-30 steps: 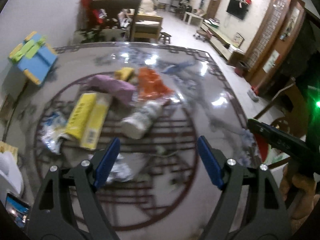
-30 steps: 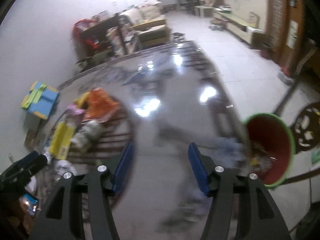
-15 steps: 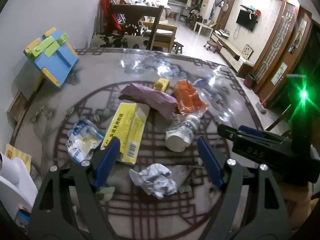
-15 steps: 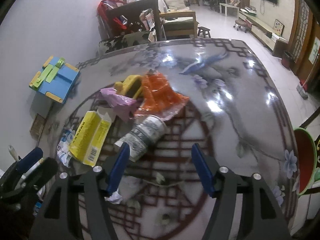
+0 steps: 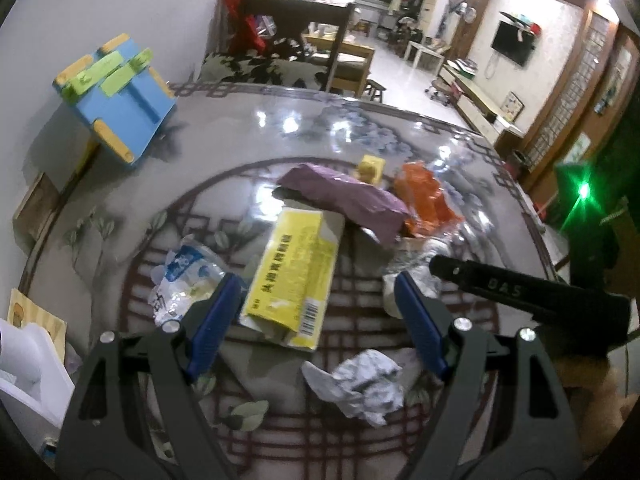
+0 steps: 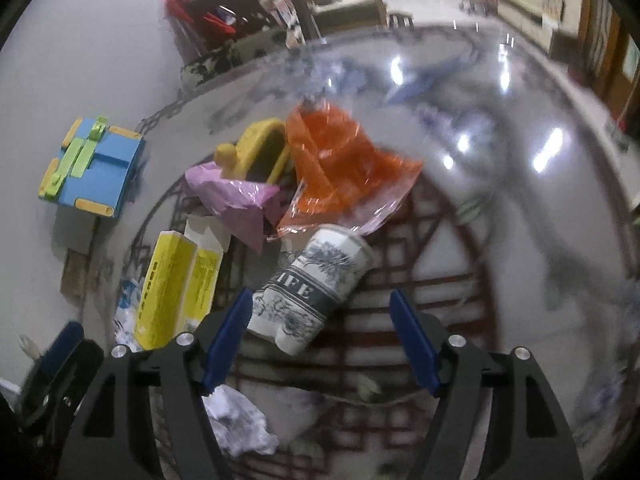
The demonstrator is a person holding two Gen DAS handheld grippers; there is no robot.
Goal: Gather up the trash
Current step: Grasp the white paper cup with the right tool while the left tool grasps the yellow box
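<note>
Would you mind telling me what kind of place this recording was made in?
Most likely a home's living and dining room: a wall-mounted television, a wooden chair and a glossy patterned table strewn with trash.

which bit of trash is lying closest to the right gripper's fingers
The paper cup, printed in black and white and lying on its side just ahead of the opening right gripper. The yellow box lies off to the side, the orange wrapper farther back.
</note>
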